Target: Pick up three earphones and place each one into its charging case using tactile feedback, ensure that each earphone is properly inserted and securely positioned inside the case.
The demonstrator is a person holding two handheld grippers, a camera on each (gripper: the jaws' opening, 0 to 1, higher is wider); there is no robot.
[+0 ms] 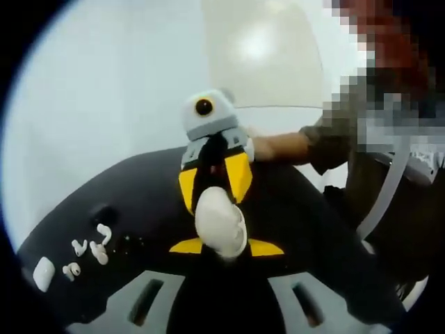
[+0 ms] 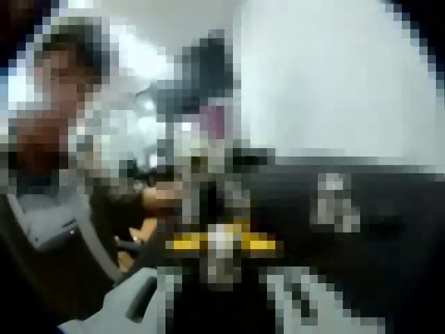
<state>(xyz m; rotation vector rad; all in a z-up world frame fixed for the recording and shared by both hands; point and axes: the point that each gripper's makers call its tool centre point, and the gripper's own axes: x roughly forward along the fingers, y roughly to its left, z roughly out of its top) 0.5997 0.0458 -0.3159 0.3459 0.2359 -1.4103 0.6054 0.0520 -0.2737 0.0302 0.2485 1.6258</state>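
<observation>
In the left gripper view my left gripper (image 1: 227,247) holds a white charging case (image 1: 221,221) between its yellow-tipped jaws, above a black mat (image 1: 299,209). My right gripper (image 1: 212,198) comes in from the far side, its yellow fingers (image 1: 240,174) pointing down onto the top of the case; whether they pinch anything is hidden. Several white earphones (image 1: 94,248) lie loose on the mat at the left, near another white case (image 1: 43,273). The right gripper view is heavily blurred: yellow jaw tips flank a whitish blob (image 2: 221,240), and pale shapes (image 2: 332,198) lie on the dark mat.
The black mat lies on a white table (image 1: 104,104) that stretches beyond it. A person's hand and sleeve (image 1: 327,139) reach in from the right behind the right gripper.
</observation>
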